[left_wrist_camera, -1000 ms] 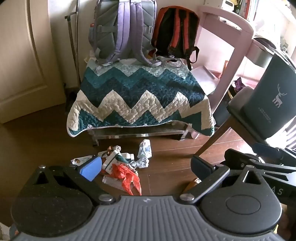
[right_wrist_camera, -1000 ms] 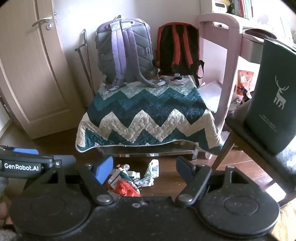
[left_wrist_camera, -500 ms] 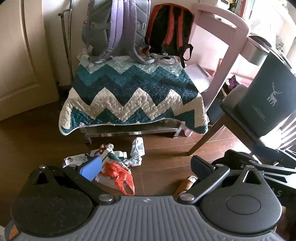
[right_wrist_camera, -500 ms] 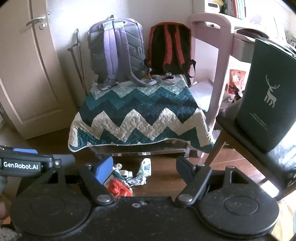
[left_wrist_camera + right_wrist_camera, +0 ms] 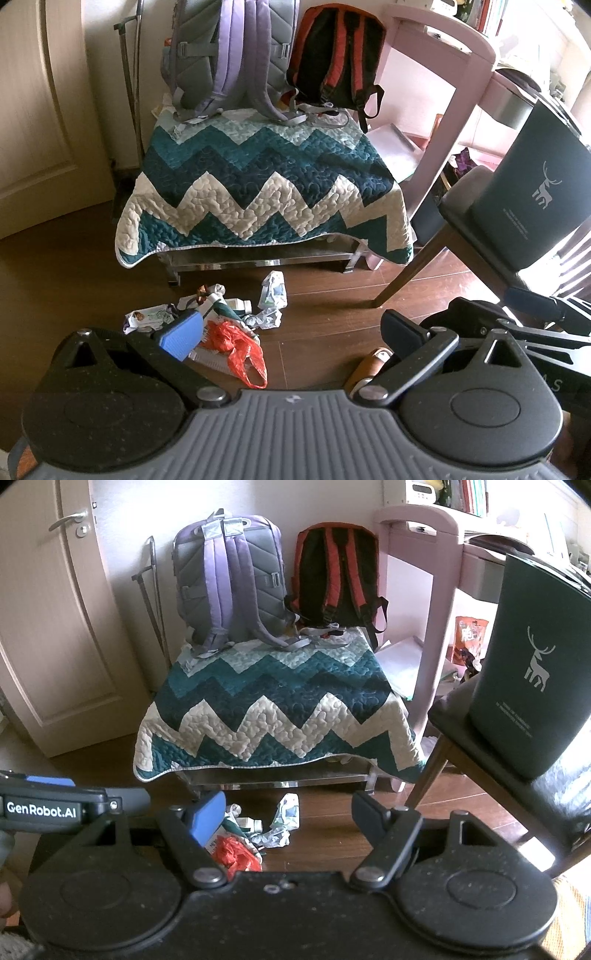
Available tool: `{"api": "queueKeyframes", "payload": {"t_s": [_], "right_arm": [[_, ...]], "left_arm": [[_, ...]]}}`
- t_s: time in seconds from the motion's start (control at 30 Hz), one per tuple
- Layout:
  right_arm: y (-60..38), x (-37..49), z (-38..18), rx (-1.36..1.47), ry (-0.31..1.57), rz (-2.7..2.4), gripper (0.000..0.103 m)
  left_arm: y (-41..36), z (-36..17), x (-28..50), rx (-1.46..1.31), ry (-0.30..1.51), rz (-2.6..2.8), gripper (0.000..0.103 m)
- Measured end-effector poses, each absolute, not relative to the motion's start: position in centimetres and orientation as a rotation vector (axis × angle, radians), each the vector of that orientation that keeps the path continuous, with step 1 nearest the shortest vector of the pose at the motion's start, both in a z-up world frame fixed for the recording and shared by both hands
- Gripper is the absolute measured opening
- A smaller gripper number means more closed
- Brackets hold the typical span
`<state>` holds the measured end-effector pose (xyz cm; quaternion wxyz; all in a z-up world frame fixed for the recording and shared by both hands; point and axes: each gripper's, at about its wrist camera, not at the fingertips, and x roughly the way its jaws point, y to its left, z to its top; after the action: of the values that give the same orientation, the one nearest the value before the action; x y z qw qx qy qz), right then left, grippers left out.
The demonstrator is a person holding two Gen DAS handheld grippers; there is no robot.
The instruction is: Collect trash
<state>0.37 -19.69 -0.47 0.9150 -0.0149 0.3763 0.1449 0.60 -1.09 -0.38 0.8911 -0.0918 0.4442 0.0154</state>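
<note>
A pile of trash lies on the wooden floor in front of a low quilt-covered bench: an orange plastic bag (image 5: pixel 236 350), crumpled white wrappers (image 5: pixel 271 295) and printed paper (image 5: pixel 147 317). The pile also shows in the right wrist view, with the orange bag (image 5: pixel 234 856) and white wrappers (image 5: pixel 284 819). My left gripper (image 5: pixel 291 332) is open and empty above the floor, just short of the pile. My right gripper (image 5: pixel 288 814) is open and empty, held above and behind the pile. A dark green paper bag with a deer print (image 5: pixel 532 664) stands on a chair at the right.
The bench carries a teal and white zigzag quilt (image 5: pixel 258 184), a purple-grey backpack (image 5: pixel 229 576) and a black-red backpack (image 5: pixel 336 572). A pink desk leg (image 5: pixel 439 635) and the wooden chair leg (image 5: pixel 410 273) stand at the right. A cream door (image 5: pixel 48 609) is at the left.
Both grippers have drifted a little, so the bench and trash pile have shifted slightly in view. Both stay open and empty. The trash has not moved.
</note>
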Motion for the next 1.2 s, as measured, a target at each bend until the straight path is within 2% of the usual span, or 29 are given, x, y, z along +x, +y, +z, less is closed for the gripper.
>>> {"api": "queueKeyframes", "payload": {"t_s": [1.2], "right_arm": [[-19.67,0.55,-0.64,-0.033,0.78,0.295,0.075]], "left_arm": [[-1.2,-0.66,0.42,-0.194,0.928,0.026,0.103]]}}
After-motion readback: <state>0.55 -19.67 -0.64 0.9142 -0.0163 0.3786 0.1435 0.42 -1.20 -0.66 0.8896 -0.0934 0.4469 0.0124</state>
